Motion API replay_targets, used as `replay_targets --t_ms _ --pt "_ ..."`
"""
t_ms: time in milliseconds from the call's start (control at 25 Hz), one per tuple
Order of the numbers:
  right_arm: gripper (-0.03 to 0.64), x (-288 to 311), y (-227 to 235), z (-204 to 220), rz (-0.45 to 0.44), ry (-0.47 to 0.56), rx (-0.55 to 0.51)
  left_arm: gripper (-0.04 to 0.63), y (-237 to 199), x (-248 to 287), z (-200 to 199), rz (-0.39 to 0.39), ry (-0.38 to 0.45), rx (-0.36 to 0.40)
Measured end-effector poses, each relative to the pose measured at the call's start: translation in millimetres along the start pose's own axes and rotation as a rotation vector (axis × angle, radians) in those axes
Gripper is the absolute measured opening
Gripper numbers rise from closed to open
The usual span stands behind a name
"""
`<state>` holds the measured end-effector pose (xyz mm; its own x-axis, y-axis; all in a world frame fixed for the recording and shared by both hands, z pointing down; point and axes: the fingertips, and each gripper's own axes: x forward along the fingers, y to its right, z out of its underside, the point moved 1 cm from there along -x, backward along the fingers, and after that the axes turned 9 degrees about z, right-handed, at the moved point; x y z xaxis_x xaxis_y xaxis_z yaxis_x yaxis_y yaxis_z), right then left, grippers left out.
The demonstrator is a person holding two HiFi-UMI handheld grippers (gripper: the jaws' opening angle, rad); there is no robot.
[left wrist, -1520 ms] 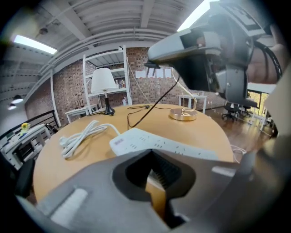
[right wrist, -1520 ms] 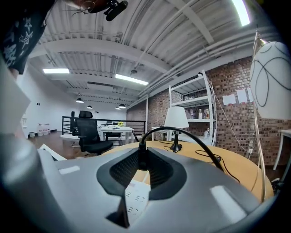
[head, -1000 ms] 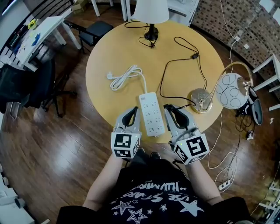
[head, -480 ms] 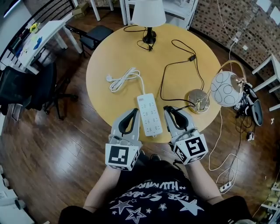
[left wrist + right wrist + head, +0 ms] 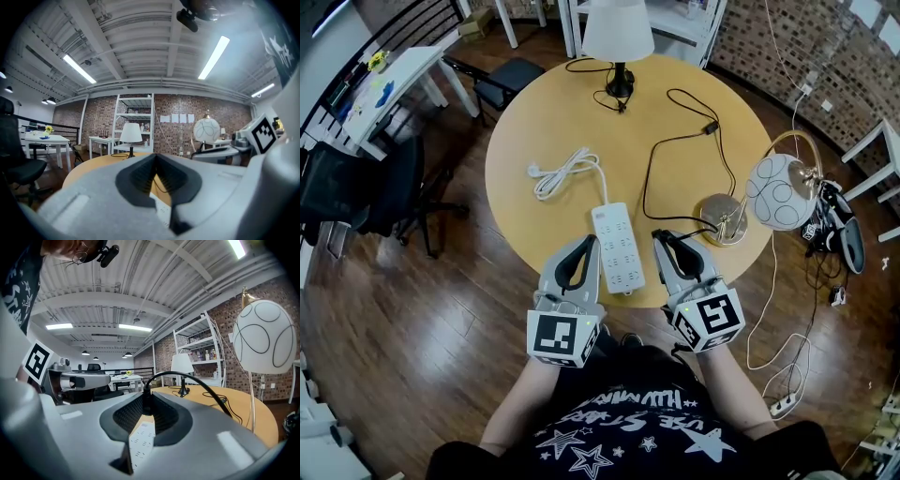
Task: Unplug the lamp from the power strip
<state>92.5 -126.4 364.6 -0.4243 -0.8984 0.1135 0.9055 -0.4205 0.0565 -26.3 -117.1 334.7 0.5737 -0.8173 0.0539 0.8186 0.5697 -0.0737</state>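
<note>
A white power strip (image 5: 619, 248) lies near the front edge of the round wooden table (image 5: 544, 112). Its white cord (image 5: 562, 169) is coiled loose to the far left. My right gripper (image 5: 662, 236) sits just right of the strip, shut on the lamp's black plug (image 5: 146, 397), which is clear of the strip. The black cable (image 5: 652, 178) arches out of the jaws and loops back to the gold lamp's base (image 5: 719, 208). The lamp's white globe (image 5: 781, 192) hangs past the table's right edge. My left gripper (image 5: 585, 242) is shut on nothing, left of the strip.
A second lamp with a white shade (image 5: 619, 28) stands at the table's far edge, with its own black cord. A black chair (image 5: 394, 187) and a white side table (image 5: 375, 84) stand to the left. Cables and a power strip (image 5: 783, 403) lie on the wooden floor at the right.
My left gripper has drawn back a little towards the person. The right gripper has stayed beside the strip with the plug in it.
</note>
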Motion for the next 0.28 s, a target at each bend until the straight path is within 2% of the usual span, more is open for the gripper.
replay_targets --t_ms 280 --pt "0.057 5.3 3.5 7.3 -0.006 -0.01 0.006 0.003 -3.0 3.6 5.8 0.0 0.014 0.012"
